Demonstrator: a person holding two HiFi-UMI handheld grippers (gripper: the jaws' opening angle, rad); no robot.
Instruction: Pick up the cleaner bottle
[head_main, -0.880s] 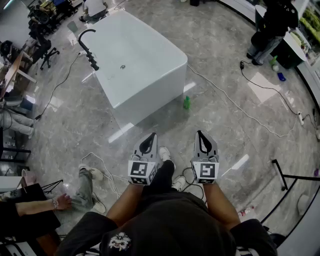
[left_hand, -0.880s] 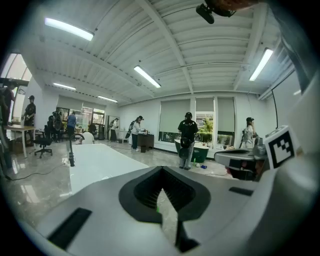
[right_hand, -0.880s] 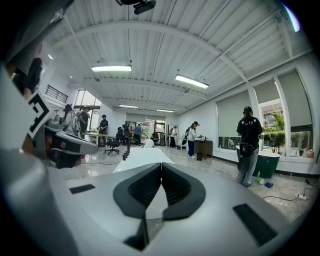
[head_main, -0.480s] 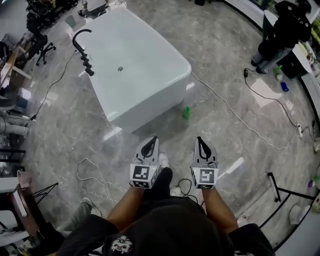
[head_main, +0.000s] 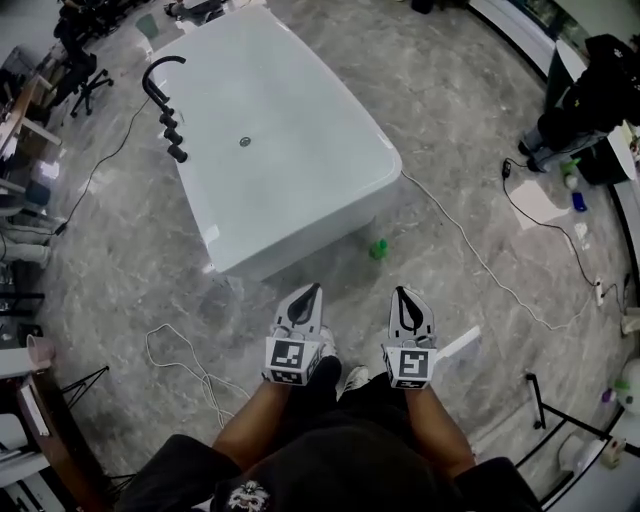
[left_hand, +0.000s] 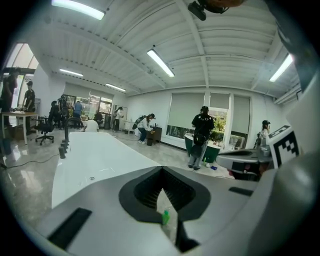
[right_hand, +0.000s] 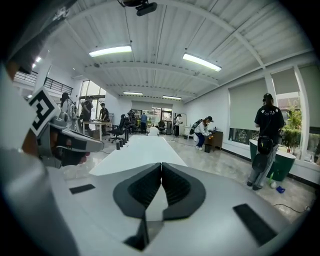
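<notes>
The cleaner bottle (head_main: 378, 249) is small and green and stands on the grey stone floor by the near corner of a white bathtub (head_main: 280, 130). Both grippers are held side by side in front of me, well short of the bottle. My left gripper (head_main: 311, 290) is shut and empty; in the left gripper view the bottle (left_hand: 165, 217) shows far off through the slit below its touching tips (left_hand: 161, 169). My right gripper (head_main: 401, 292) is also shut with nothing in it, and in the right gripper view its tips (right_hand: 161, 164) meet in front of the tub (right_hand: 135, 152).
A black faucet (head_main: 165, 100) stands on the tub's far left rim. Cables (head_main: 480, 260) run over the floor at right, and another cable (head_main: 190, 365) lies at left. A person (head_main: 590, 100) stands at the far right. A black stand (head_main: 560, 410) is at the lower right.
The view has moved forward: the tub and the green bottle are nearer and lower in the picture. A person sitting at lower left has left the view. Both grippers stay shut, side by side.
</notes>
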